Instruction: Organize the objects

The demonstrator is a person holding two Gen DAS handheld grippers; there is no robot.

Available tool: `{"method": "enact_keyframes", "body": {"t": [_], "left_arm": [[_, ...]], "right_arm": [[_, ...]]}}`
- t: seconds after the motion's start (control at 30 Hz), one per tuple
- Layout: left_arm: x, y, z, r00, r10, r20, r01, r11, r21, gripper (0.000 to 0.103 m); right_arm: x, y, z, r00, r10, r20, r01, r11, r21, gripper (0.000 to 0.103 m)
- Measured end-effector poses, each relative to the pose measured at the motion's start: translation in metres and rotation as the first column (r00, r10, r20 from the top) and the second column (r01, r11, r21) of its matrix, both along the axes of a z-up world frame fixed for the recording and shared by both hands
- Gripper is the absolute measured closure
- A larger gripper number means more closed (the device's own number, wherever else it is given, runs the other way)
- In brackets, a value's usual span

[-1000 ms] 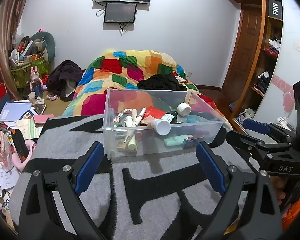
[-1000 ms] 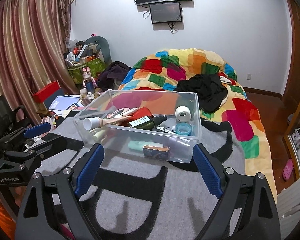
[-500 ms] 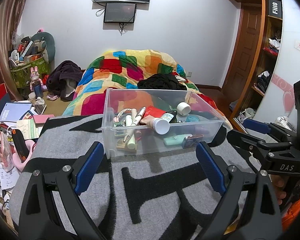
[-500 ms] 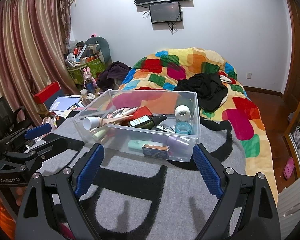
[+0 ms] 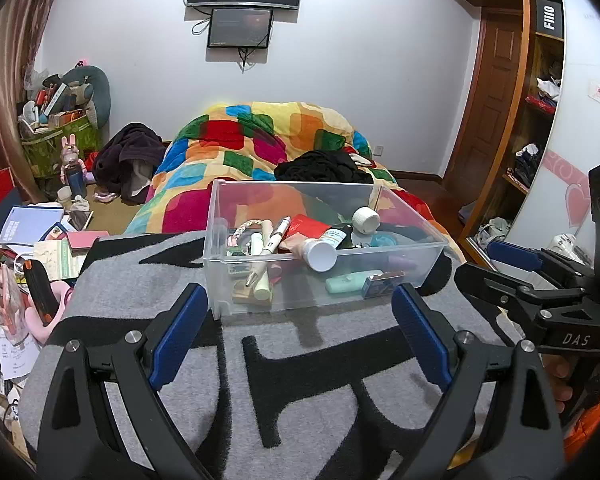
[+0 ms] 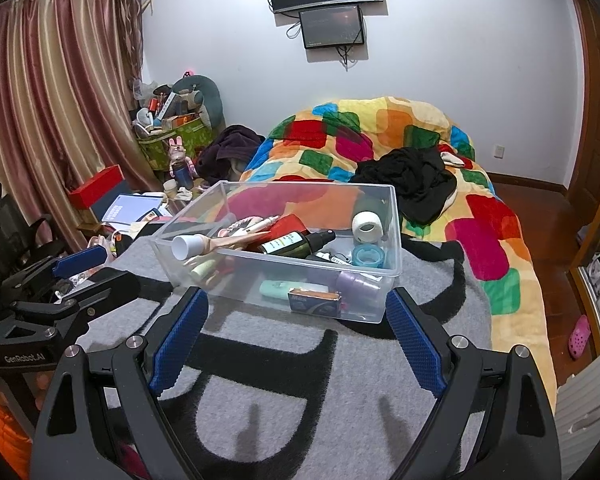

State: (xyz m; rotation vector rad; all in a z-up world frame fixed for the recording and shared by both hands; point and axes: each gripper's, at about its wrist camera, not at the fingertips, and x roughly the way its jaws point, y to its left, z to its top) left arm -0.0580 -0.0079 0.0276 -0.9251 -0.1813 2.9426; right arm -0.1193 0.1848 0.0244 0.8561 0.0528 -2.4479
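Clear plastic bin (image 5: 404,258) sits on a grey blanket with black lettering (image 5: 308,392), which covers the near end of a bed; a multicoloured quilt (image 6: 380,136) lies behind it.

Bin contents, as visible:
- White-capped tube (image 5: 320,254) leaning over the near wall, cap end outward.
- Dark green spray bottle (image 6: 296,242) lying on its side, mid-bin.
- White tape roll (image 6: 367,227) against the far right wall, with a blue tape roll (image 6: 366,257) just below it.
- Mint-green flat item (image 6: 276,289) and a small blue-and-orange box (image 6: 314,300) on the floor of the bin beside the near wall.
- Lilac cylindrical item (image 6: 358,282) near the right corner; its identity cannot be confirmed through the plastic.
- Red packet (image 5: 306,226) and several pens or slim tubes, stacked loosely toward the left side.

Left gripper (image 5: 300,328): jaws spread wide, blue pads well apart, nothing between them. It hangs over the blanket just short of the bin's near wall, not touching it.

Right gripper (image 6: 296,328): jaws likewise spread wide and empty, positioned over the blanket in front of the bin, clear of it.

Each gripper appears at the edge of the other's view, flanking the bin. A black garment (image 6: 412,184) lies on the quilt behind the bin. Books and papers (image 5: 32,232) clutter the floor to the left.
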Motion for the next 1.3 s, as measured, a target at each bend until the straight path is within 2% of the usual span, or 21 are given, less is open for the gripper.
{"method": "enact_keyframes", "body": {"t": [1.0,1.3], "left_arm": [[-0.0003,0.0018,0.0015,1.0,-0.012,0.006,0.012,1.0,0.007,0.006],[0.0052,0.0065,0.0068,0.999,-0.034,-0.021,0.034,0.999,-0.003,0.005]], "right_arm": [[0.0009,0.0022,0.0,1.0,0.0,0.0,0.0,1.0,-0.012,0.011],[0.0013,0.0012,0.0,1.0,-0.001,-0.001,0.001,1.0,-0.014,0.008]]}}
